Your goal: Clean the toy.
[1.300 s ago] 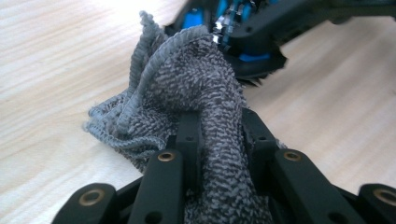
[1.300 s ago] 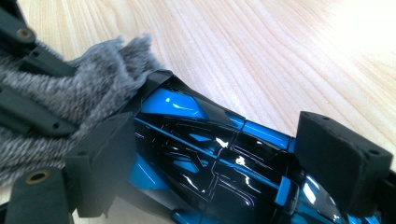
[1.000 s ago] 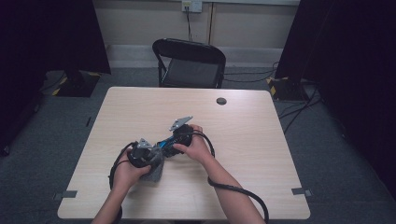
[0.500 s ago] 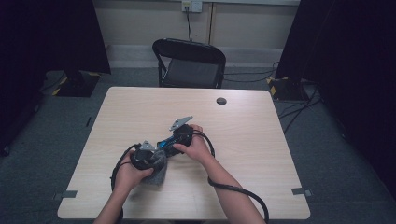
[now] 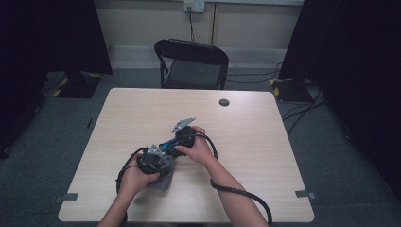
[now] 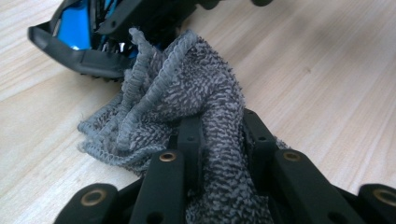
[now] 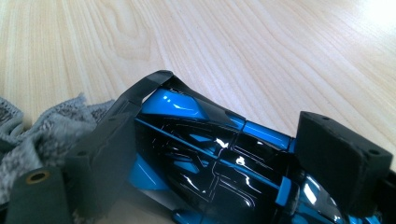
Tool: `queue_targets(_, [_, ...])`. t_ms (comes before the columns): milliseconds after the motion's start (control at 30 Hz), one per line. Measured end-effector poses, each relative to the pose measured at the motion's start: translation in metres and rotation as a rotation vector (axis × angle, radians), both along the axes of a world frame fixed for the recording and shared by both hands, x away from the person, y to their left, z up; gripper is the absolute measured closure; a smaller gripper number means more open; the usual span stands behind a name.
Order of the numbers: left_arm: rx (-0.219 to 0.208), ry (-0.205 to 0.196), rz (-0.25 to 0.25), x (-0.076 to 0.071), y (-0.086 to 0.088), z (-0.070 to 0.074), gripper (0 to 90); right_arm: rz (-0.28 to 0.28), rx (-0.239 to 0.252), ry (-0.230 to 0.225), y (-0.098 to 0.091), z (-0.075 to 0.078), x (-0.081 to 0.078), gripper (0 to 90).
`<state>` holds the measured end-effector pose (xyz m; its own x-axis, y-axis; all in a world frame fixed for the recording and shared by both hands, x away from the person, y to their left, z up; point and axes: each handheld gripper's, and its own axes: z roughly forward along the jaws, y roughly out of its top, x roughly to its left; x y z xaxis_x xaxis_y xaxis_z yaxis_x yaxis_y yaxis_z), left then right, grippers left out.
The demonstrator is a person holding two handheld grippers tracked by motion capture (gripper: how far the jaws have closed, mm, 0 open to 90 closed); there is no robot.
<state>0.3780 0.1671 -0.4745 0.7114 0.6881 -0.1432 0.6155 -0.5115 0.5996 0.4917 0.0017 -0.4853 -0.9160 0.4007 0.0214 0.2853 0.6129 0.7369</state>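
Observation:
A blue and black toy car lies low over the wooden table, and my right gripper is shut on it, one jaw on each side of its body. My left gripper is shut on a bunched grey cloth, whose folds touch the car's black front wing. In the high view both hands meet at the table's front middle: the left gripper sits over the cloth, and the right gripper holds the car just beyond it.
A small black round disc lies near the table's far edge. A black folding chair stands behind the table. Cables trail from both grippers across the front of the table, and more lie on the floor at the right.
My left gripper with the cloth has edged slightly right, closer to the car. The right gripper and the car have stayed in place.

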Motion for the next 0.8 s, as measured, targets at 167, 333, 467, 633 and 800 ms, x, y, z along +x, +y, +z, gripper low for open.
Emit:
queue_targets(167, [0.010,-0.005,-0.011,-0.002,-0.005,0.000,73.4,-0.001,0.001,0.001,0.000,0.000,0.000,12.9])
queue_targets(333, [0.008,-0.004,-0.042,-0.003,-0.012,0.001,73.4,0.000,0.000,0.001,0.000,0.000,0.000,12.9])
queue_targets(467, [-0.014,-0.009,-0.085,-0.006,-0.023,-0.001,73.3,0.000,-0.001,0.002,0.000,0.000,0.000,12.9])
queue_targets(633, [-0.042,0.006,-0.143,-0.009,-0.033,0.002,73.2,0.000,-0.004,0.003,0.000,0.000,0.000,12.9])
queue_targets(800, [-0.049,0.006,-0.142,-0.008,-0.028,0.006,73.2,0.000,0.001,0.001,0.000,0.000,0.000,12.9])
